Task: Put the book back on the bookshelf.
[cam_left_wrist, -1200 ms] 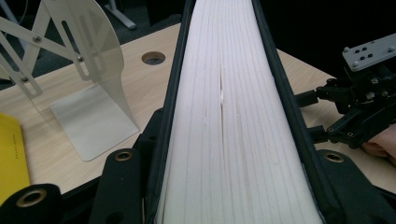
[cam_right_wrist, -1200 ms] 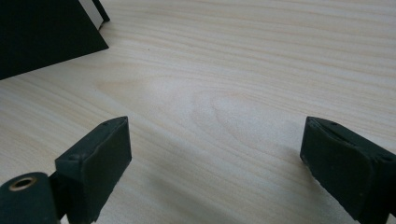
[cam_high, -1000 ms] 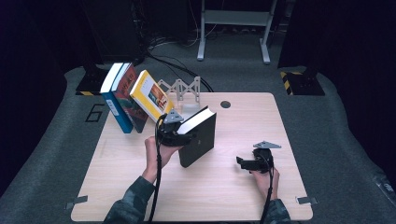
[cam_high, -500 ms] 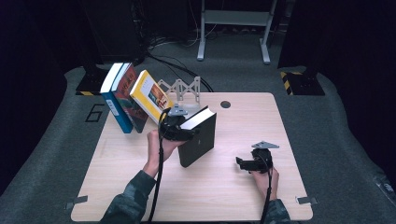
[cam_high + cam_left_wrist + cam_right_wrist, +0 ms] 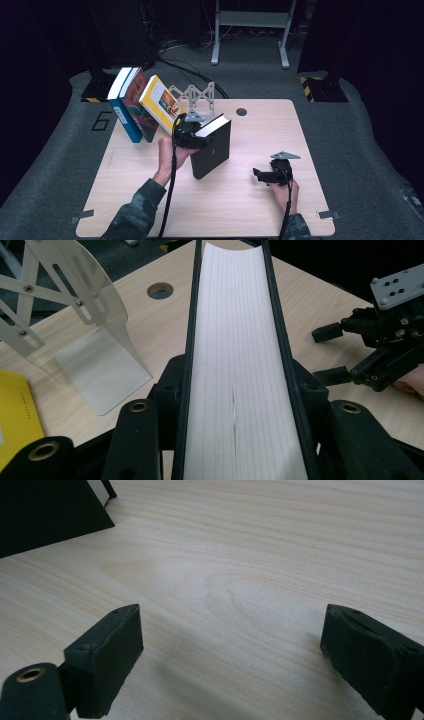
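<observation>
The thick black-covered book with white page edges stands upright on the pale wooden bench, just right of the white metal bookend, which serves as landmark here. The left gripper clamps the book's top edge; in the left gripper view its jaws have just been closing on both covers, the page block between them, probably to keep the book vertical for sliding toward the bookend. Left of the bookend, a yellow book, a red-brown book and a blue book lean together. Well right of the bookend, the right gripper rests on the bench, jaws wide apart and holding nothing, apparently waiting.
</observation>
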### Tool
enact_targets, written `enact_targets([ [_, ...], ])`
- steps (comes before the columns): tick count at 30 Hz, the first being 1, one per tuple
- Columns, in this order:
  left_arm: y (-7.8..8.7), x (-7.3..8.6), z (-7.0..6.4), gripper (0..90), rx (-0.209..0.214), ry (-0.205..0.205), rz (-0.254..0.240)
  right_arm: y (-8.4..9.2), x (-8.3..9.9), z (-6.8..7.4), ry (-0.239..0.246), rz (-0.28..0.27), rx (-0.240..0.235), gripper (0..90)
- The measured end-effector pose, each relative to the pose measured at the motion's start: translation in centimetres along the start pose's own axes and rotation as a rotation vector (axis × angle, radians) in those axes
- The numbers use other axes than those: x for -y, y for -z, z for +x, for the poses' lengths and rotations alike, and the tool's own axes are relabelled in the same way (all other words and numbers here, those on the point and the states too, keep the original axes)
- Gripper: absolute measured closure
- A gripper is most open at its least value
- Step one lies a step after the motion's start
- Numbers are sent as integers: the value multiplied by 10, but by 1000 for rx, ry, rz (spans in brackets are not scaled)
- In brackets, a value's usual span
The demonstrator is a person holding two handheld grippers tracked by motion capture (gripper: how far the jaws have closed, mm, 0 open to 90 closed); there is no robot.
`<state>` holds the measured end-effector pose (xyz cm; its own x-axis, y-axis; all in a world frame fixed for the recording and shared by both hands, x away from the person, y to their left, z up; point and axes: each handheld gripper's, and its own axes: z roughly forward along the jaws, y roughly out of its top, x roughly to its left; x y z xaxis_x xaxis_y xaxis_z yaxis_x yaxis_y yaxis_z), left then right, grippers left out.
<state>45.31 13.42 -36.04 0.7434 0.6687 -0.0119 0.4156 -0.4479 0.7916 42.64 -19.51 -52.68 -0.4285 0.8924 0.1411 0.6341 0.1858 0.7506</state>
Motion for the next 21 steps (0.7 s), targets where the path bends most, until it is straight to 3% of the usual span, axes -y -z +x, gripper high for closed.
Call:
enact_targets([
  [1, 0, -1, -1, 531, -3, 10, 0, 0, 0, 0, 4, -3, -1, 94],
  [7, 2, -11, 0, 532, -12, -17, 28, 0, 0, 0, 4, -4, 0, 96],
  [14, 15, -20, 7, 532, -39, -2, 14, 0, 0, -1, 4, -7, -4, 98],
  [16, 21, -23, 12, 531, -55, 0, 14, 0, 0, -1, 3, -7, -5, 98],
  [21, 35, -28, 31, 531, -94, 49, -12, 0, 0, -2, 8, -6, -4, 98],
])
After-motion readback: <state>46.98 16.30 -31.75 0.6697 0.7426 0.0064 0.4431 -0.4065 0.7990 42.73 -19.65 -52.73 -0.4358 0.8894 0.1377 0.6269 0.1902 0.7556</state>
